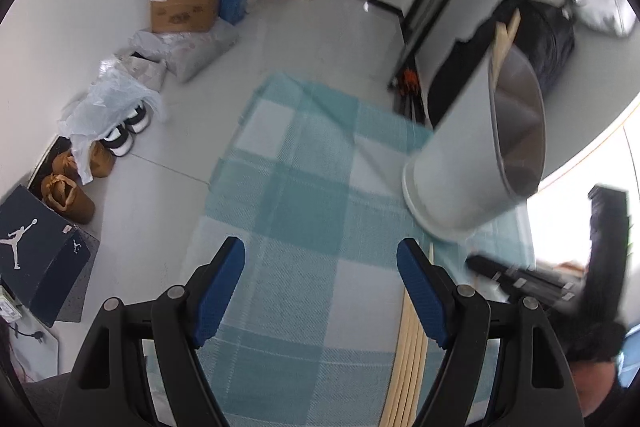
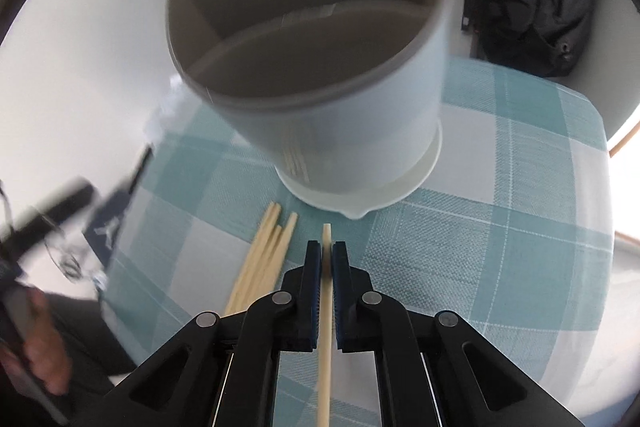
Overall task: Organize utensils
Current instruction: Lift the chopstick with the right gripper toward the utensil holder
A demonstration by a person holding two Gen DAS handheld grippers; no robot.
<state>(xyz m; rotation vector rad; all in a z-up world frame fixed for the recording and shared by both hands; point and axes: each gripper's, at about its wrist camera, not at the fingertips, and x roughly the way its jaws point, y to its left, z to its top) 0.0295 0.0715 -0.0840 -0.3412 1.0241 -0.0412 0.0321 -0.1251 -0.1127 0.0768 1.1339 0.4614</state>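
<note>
One chopstick (image 2: 325, 327) is clamped in the right hand-held gripper (image 2: 327, 255), its length pointing up the frame toward the holder (image 2: 360, 131) just beyond; left hand-held gripper (image 1: 320, 267) is wide open, empty.

One pale wooden chopstick (image 2: 326, 307) lies clamped between the right gripper (image 2: 327, 247) pads, loose chopsticks (image 2: 264, 259) just left, the divided white holder (image 2: 340, 131) ahead.

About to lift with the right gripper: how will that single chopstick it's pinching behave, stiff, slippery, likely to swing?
The chopstick looks like stiff, light wood, so it should not sag. The right gripper pinches it near its tip, so the long rear end may pivot. Its smooth, narrow shaft could slip or twist between the pads.
</note>
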